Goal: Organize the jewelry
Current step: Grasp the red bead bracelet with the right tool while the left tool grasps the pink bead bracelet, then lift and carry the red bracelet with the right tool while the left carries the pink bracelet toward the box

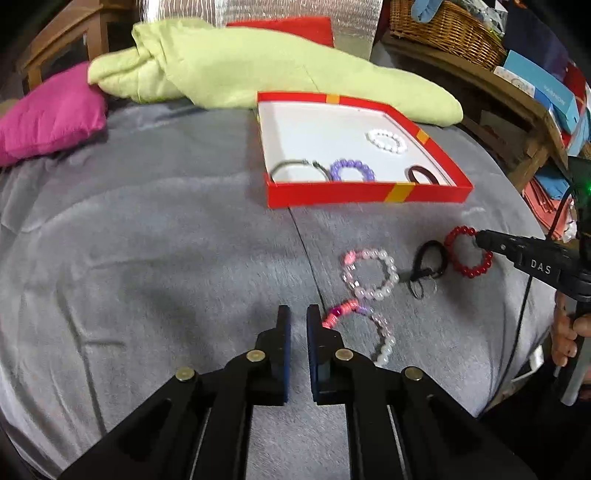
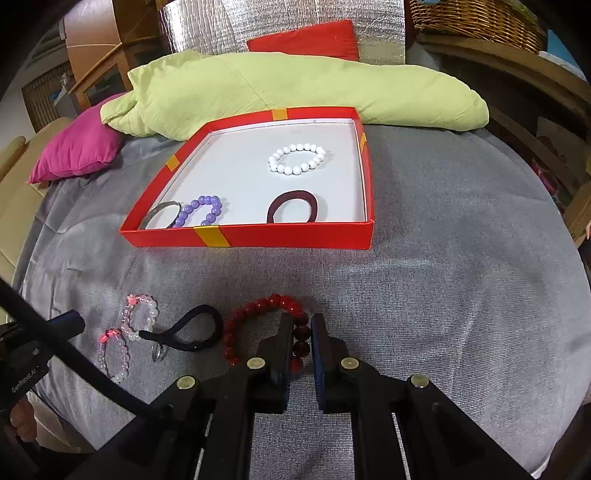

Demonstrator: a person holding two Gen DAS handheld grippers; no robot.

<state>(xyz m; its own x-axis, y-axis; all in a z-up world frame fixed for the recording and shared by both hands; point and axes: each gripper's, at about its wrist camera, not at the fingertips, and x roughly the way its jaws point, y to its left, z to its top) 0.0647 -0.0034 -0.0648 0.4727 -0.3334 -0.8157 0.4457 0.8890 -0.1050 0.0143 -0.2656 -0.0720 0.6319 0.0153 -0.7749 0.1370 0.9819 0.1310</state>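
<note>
A red box (image 1: 332,194) (image 2: 295,236) with a white floor holds a white bead bracelet (image 2: 297,158), a purple bead bracelet (image 2: 201,210), a maroon hair tie (image 2: 293,210) and a thin metal bangle (image 2: 162,212). On the grey blanket lie a red bead bracelet (image 1: 467,253) (image 2: 258,325), a black hair tie (image 2: 188,332), and two pink-and-clear bead bracelets (image 1: 369,273) (image 1: 369,328). My right gripper (image 2: 298,332) straddles the right side of the red bracelet, its beads between the narrowly parted fingers. My left gripper (image 1: 297,317) is empty, nearly closed, beside the nearer pink bracelet.
A light green folded duvet (image 2: 295,88) lies behind the box, a magenta cushion (image 2: 77,151) at the left and a red cushion (image 2: 306,38) at the back. Wooden shelves with a wicker basket (image 1: 443,26) and boxes stand at the right.
</note>
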